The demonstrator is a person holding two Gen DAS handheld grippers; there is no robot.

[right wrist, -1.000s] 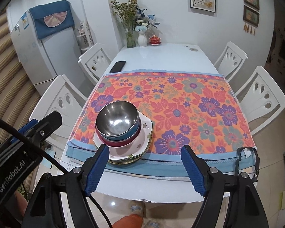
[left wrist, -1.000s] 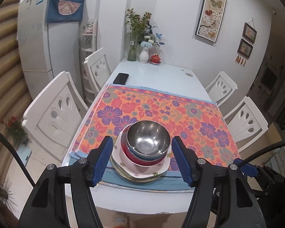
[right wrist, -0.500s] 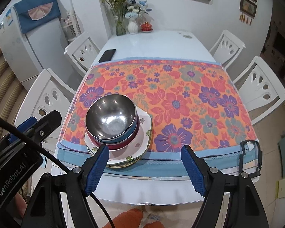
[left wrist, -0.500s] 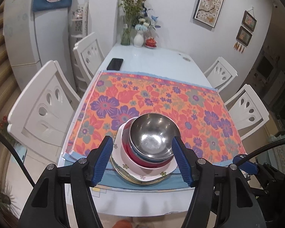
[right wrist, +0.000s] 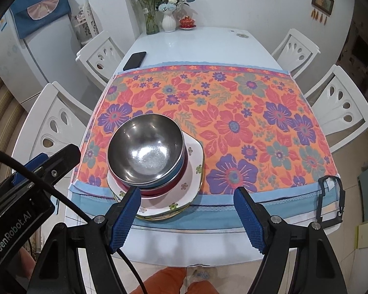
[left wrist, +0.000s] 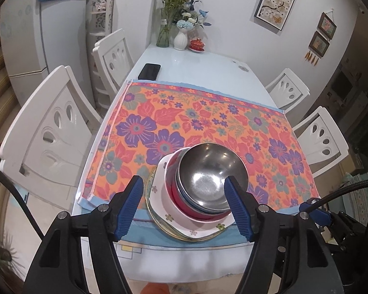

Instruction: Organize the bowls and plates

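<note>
**A:** ok so where's the stack sitting right now?

**B:** near edge of the counter (right wrist: pixel 208 46), on the flowery cloth (right wrist: pixel 233 112) — in the right wrist view it's around 9 o'clock from the middle of the cloth. Steel bowl (right wrist: pixel 146 150) on top, nested in a blue bowl (right wrist: pixel 181 164), then a red bowl (right wrist: pixel 159 192), then a white flowered plate (right wrist: pixel 191 186) with at least one more plate rim poking out underneath.

**A:** and the grippers?

**B:** left gripper (left wrist: pixel 184 205) hangs right over the stack; its jaws have just been opening a bit and stand wide, either side of the steel bowl (left wrist: pixel 212 174). Pads aren't pressing on anything as far as I can see — the right-hand pad overlaps the bowl's rim in the picture, but contact I can't tell. Right gripper (right wrist: pixel 187 214) has its jaws wide too, nothing between them, over the blue hem at the near edge, stack at about 10 o'clock from it.

**A:** other stuff on the counter?

**B:** black phone (right wrist: pixel 135 60) just past the cloth's far left corner, vases with flowers (right wrist: pixel 159 12) and a little red lidded cup (right wrist: pixel 187 22) at the far end. White chairs (right wrist: pixel 338 103) down both sides.
</note>
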